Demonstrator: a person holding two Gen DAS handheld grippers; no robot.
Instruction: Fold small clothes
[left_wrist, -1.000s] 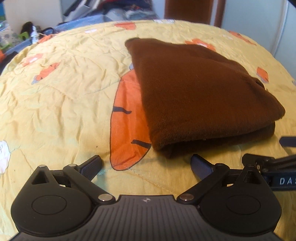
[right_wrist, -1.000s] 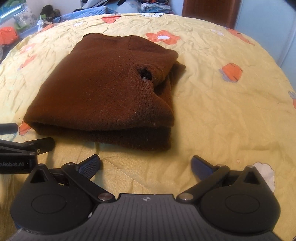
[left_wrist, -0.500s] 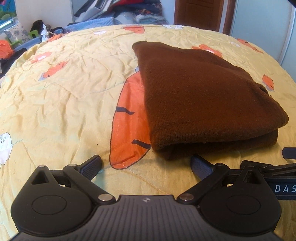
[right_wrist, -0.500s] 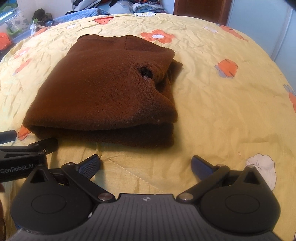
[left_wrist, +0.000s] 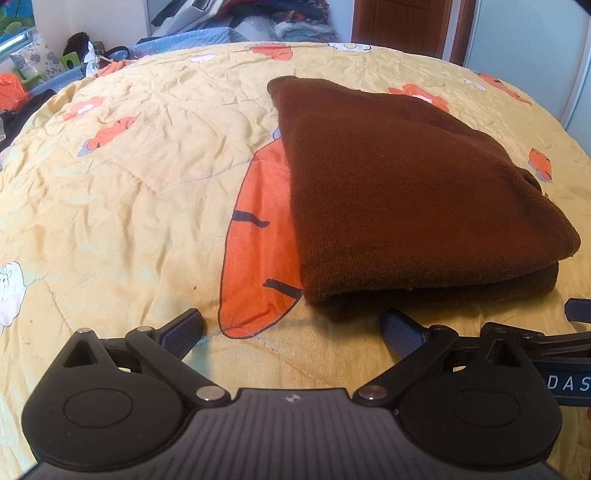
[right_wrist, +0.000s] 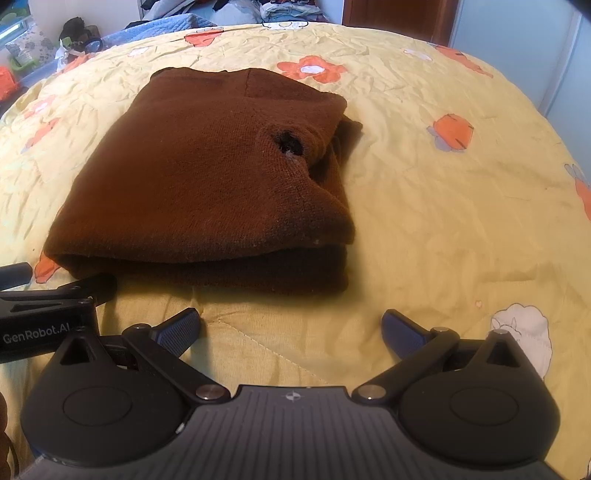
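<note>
1. My left gripper (left_wrist: 291, 328) hangs just above the quilt (left_wrist: 122, 206), fingers spread wide, holding nothing. Its left finger (left_wrist: 183, 328) sits over bare yellow cloth beside the big orange print (left_wrist: 258, 254).
2. The brown garment (left_wrist: 406, 192) lies folded in layers on the quilt, just ahead of both grippers; its near edge is close to my left gripper's right finger (left_wrist: 400, 328), though I cannot tell if they touch.
3. In the right wrist view, a dark hole (right_wrist: 290, 144) shows on the garment's top layer.
4. My right gripper (right_wrist: 291, 328) is also spread and empty, over quilt near the garment's right corner.
</note>
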